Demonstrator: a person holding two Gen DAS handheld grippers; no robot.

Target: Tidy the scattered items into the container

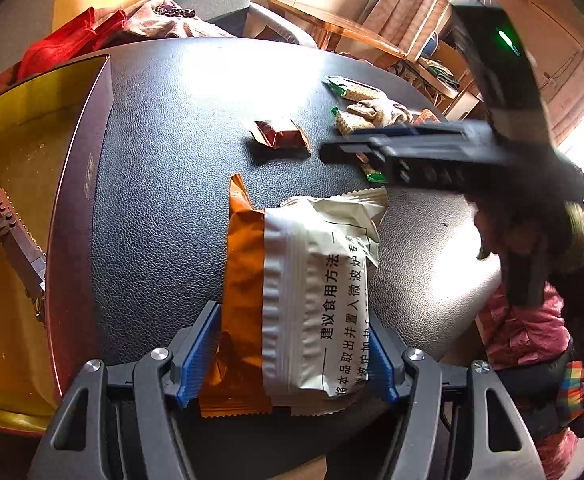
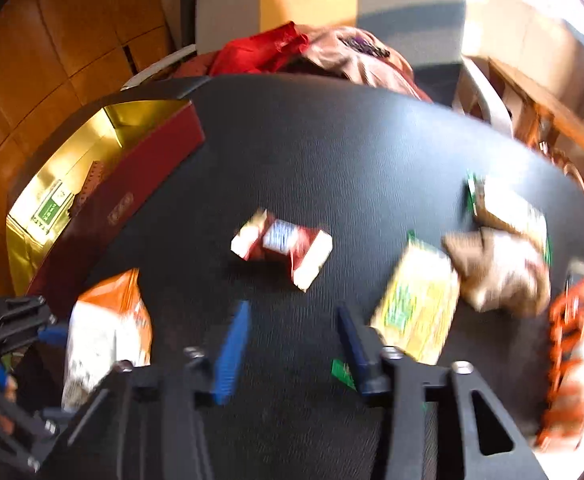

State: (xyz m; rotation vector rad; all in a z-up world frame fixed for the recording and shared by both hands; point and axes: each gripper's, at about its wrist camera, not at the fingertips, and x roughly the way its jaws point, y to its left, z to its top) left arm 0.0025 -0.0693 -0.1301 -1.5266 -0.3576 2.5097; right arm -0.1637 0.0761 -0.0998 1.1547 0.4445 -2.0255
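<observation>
a sunlit room with wooden furniture and curtains surrounds a black leather-textured table [image 1: 164, 208]. low in the left wrist view, the left gripper [image 1: 292, 356] has its blue-padded jaws closed against the sides of an orange and white snack packet [image 1: 295, 300], which lies flat on the table. the packet looks light, soft and crinkly, with a slick film skin, so a squeeze across its middle seems safer than pinching a sealed edge. the right gripper [image 2: 292, 344] hovers with its jaws apart and nothing between them, above the table, blurred. beyond it lie a small red wrapped sweet [image 2: 282, 246], a yellow biscuit pack [image 2: 415, 312] and a crumpled brown wrapper [image 2: 499, 272]. the gold-lined red box [image 1: 80, 184] sits at the table's left.
</observation>
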